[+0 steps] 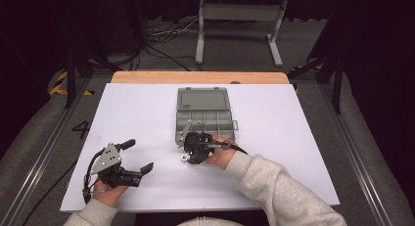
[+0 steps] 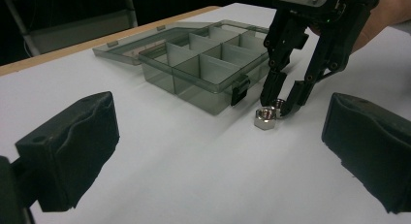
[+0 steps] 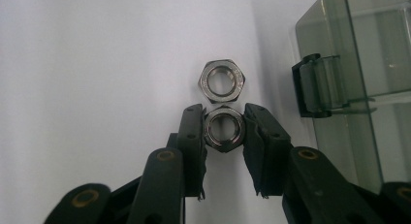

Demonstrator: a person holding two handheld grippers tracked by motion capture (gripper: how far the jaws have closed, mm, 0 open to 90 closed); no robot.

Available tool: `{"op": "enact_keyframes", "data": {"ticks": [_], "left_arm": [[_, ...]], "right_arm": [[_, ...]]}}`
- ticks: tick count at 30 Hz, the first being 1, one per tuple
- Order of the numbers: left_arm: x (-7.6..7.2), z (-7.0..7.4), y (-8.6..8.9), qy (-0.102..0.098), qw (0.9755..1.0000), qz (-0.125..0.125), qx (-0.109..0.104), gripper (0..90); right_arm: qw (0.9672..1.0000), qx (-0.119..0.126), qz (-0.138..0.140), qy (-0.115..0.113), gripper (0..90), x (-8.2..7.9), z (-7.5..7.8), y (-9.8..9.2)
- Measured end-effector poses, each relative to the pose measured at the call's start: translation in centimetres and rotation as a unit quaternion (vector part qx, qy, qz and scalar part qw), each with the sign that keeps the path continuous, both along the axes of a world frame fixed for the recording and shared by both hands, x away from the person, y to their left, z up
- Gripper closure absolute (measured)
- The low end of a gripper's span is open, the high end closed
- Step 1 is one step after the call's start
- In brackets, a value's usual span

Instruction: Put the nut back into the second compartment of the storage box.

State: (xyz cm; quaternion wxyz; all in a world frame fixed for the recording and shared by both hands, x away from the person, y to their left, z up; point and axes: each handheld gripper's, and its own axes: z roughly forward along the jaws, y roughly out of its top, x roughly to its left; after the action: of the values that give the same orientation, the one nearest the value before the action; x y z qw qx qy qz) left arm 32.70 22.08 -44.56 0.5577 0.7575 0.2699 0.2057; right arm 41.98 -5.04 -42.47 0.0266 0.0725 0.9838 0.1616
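Sleeves in pale grey reach in from the near edge of a white desk (image 1: 147,113). The left tool (image 1: 139,157) rests low near the desk's near left corner, held by the left hand (image 1: 108,189), jaws wide apart with nothing between them. From its own camera, its two black pads (image 2: 72,146) frame the scene ahead.

Nearer the middle, the right hand (image 1: 221,156) holds the right tool (image 3: 224,129) pointing down at the desk. Its jaws are narrow, pressed against both sides of a steel hex nut (image 3: 223,129) that lies flat on the white surface. A second nut (image 3: 222,81) lies just past the first, touching or almost touching it, outside the jaws.

Just beyond the nuts sits a smoky grey plastic box (image 1: 205,121) with divided compartments, its lid (image 1: 203,98) swung open and lying flat behind it. A black latch (image 3: 314,86) on the box's front wall faces the nuts.

Farther off, a strip of bare wood (image 1: 195,78) edges the desk, and beyond it lie a grey floor, loose cables (image 1: 166,37) and a white metal stand (image 1: 240,25).
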Motion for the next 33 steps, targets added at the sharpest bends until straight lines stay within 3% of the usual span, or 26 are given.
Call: {"op": "enact_keyframes", "data": {"ticks": [5, 14, 20, 33], "left_arm": [[0.0, 0.0, 0.0, 0.0, 1.0, 0.0, 0.0, 0.7], [0.0, 0.0, 0.0, 0.0, 1.0, 0.002, 0.0, 0.7], [0.0, 0.0, 0.0, 0.001, 1.0, 0.001, 0.0, 0.7], [0.1, -0.1, 0.0, 0.001, 1.0, 0.002, -0.002, 0.7]], "right_arm": [[1.0, 0.004, 0.001, -0.002, 70.2, -0.1, 0.8, -0.1], [0.9993, 0.029, -0.003, -0.023, 70.1, 0.6, 5.2, -0.7], [0.9987, 0.035, -0.011, -0.034, 70.1, 1.4, 7.0, -0.9], [0.997, 0.049, -0.039, -0.045, 70.1, 3.9, 8.8, -1.3]]}}
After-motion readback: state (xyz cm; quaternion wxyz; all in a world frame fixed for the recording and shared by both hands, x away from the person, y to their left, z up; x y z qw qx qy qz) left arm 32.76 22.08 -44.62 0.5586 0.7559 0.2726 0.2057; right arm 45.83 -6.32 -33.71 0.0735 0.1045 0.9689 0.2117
